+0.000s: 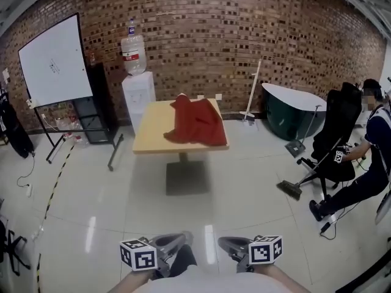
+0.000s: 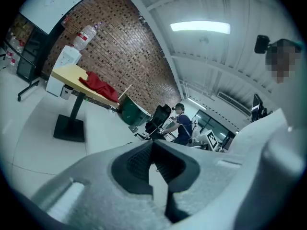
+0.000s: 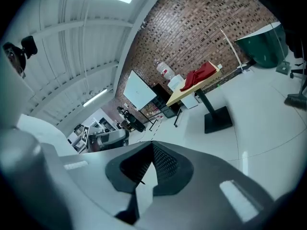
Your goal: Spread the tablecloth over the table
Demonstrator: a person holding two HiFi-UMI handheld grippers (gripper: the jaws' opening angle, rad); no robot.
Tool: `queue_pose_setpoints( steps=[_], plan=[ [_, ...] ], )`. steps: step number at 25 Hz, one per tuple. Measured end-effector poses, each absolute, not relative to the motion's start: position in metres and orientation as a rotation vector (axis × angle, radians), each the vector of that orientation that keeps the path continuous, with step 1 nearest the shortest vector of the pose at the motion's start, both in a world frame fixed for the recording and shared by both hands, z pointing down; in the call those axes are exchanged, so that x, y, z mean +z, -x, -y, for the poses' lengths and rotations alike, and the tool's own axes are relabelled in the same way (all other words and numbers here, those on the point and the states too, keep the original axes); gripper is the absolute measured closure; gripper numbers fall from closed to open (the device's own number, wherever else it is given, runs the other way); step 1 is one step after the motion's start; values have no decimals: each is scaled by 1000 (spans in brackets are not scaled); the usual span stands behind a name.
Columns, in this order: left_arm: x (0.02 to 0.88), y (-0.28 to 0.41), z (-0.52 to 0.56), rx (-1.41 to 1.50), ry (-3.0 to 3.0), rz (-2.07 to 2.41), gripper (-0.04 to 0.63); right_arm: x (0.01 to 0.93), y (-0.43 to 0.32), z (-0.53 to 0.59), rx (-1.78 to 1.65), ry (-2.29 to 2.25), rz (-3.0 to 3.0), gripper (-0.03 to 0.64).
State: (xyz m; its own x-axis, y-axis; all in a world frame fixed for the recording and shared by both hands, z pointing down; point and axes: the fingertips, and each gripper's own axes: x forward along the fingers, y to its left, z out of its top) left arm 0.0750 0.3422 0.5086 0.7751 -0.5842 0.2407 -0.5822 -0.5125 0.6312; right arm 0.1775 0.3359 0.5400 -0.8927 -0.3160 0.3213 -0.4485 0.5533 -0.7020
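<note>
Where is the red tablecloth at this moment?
In the head view the tablecloth lies bunched on the right half of the wooden table, mid-room, with the water dispenser behind the table's left corner by the brick wall.

Red tablecloth [image 1: 197, 122] bunched, on table [image 1: 149, 130]

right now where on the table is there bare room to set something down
Bare: the left half of the table, between its left edge and the cloth. Crowded: the right half, under the bunched cloth.
</note>
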Motion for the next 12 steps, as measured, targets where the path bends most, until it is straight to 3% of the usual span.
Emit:
queue_pose_setpoints(
  steps=[12],
  plan=[
    [512, 60, -24, 74, -2187, 887, 595, 550, -48, -35, 1356, -667, 2553, 618]
  ],
)
